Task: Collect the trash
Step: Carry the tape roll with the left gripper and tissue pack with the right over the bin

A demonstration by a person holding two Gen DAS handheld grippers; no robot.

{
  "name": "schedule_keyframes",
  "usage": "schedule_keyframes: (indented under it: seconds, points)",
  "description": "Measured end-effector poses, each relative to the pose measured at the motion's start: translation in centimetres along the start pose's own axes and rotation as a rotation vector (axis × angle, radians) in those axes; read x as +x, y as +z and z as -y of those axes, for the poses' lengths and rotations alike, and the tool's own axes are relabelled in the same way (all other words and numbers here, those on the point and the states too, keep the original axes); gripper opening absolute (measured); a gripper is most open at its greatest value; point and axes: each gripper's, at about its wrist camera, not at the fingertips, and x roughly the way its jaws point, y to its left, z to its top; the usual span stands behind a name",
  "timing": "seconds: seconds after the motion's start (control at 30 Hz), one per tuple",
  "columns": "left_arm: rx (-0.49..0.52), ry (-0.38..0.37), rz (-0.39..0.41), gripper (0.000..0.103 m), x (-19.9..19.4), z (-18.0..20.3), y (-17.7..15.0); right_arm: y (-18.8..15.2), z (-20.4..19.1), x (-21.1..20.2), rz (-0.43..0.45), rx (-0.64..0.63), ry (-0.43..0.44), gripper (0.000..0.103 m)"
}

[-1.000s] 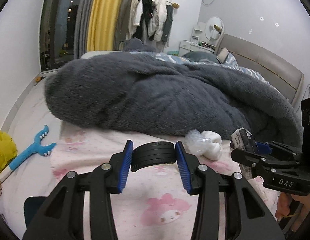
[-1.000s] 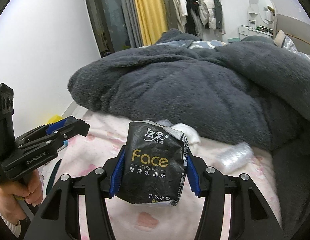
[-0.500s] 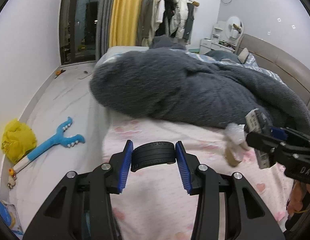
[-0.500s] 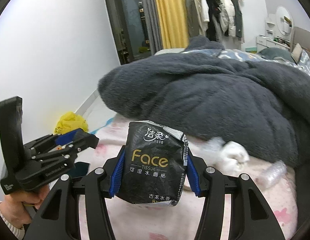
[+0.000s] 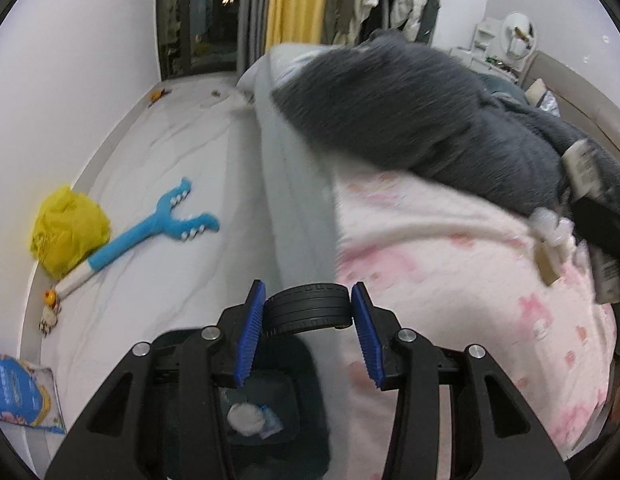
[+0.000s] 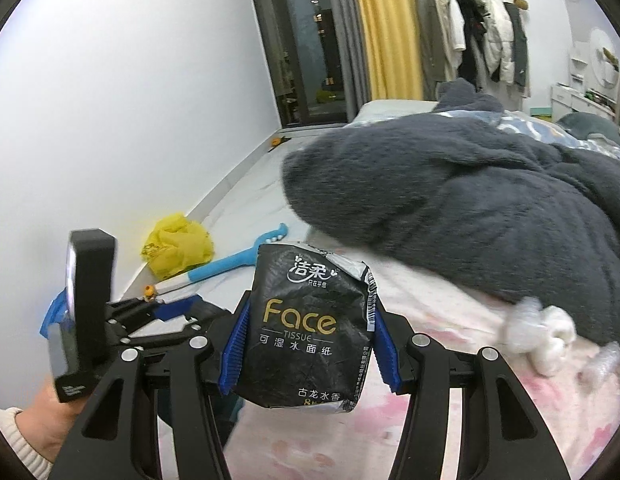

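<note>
Left wrist view shows my left gripper [image 5: 308, 334] clamping a black rubber toy tyre [image 5: 307, 309] above the dark bin [image 5: 270, 408], right gripper [image 6: 308, 350] clutching the black tissue packet [image 6: 310, 328]; crumpled white wads [image 6: 541, 334] remain on the pink bedsheet [image 6: 429, 300] at right.

White walls [image 6: 130, 120], pale floor [image 5: 150, 184], yellow curtain [image 6: 389, 32].
</note>
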Motion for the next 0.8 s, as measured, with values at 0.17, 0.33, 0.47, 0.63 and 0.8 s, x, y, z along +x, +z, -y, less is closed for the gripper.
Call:
schedule_keyframes:
  seconds: [0.17, 0.33, 0.47, 0.63, 0.8]
  points:
    - [-0.062, 0.004, -0.069, 0.047, 1.2, -3.0, -1.3, 0.2, -2.5, 1.0, -0.011, -0.019, 0.036, 0.055]
    - [-0.133, 0.025, -0.154, 0.047, 2.7, -6.0, -2.9, 0.2, -4.5, 1.8, -0.027, -0.039, 0.061, 0.055]
    - [-0.178, 0.028, -0.228, 0.048, 3.9, -7.5, -4.5, -0.1, -5.7, 3.0, -0.057, -0.044, 0.086, 0.055]
    - [-0.238, 0.022, -0.333, 0.048, 5.5, -9.1, -6.9, -0.6, -7.2, 4.6, -0.109, -0.044, 0.120, 0.055]
    - [-0.244, 0.018, -0.444, 0.049, 7.0, -9.5, -9.3, -1.1, -8.7, 5.8, -0.139, -0.062, 0.133, 0.055]
